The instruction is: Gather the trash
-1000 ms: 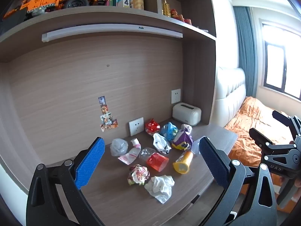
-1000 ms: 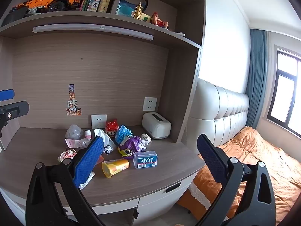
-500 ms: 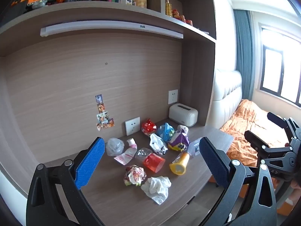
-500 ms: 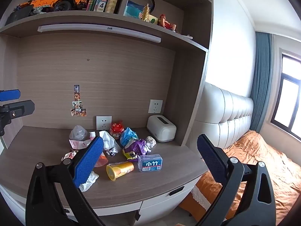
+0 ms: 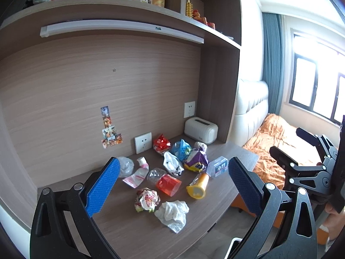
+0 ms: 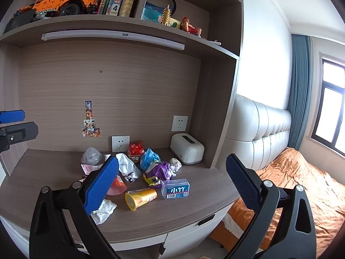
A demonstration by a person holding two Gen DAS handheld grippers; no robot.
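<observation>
Trash lies scattered on the wooden desk (image 5: pixel 133 233): a white crumpled tissue (image 5: pixel 172 212), a crumpled colourful wrapper (image 5: pixel 147 199), a red cup (image 5: pixel 168 184), a yellow tube (image 5: pixel 198 187) on its side, a purple bag (image 5: pixel 197 161), a blue bag (image 5: pixel 181 150) and a red packet (image 5: pixel 161 143). My left gripper (image 5: pixel 172 183) is open and empty, held well back from the desk. My right gripper (image 6: pixel 172 183) is open and empty, also back from the desk; the yellow tube (image 6: pixel 141 198) and a clear box with a blue label (image 6: pixel 175 188) lie ahead of it.
A white toaster (image 5: pixel 200 130) stands at the desk's back right. A shelf with books and an orange toy truck (image 6: pixel 64 1) hangs above. A bed with orange bedding (image 6: pixel 301 183) is to the right. Drawers (image 6: pixel 194 233) sit under the desk edge.
Both grippers have drifted slightly, the views tilting up a little; the trash sits a bit lower in both frames. Nothing has been picked up.
</observation>
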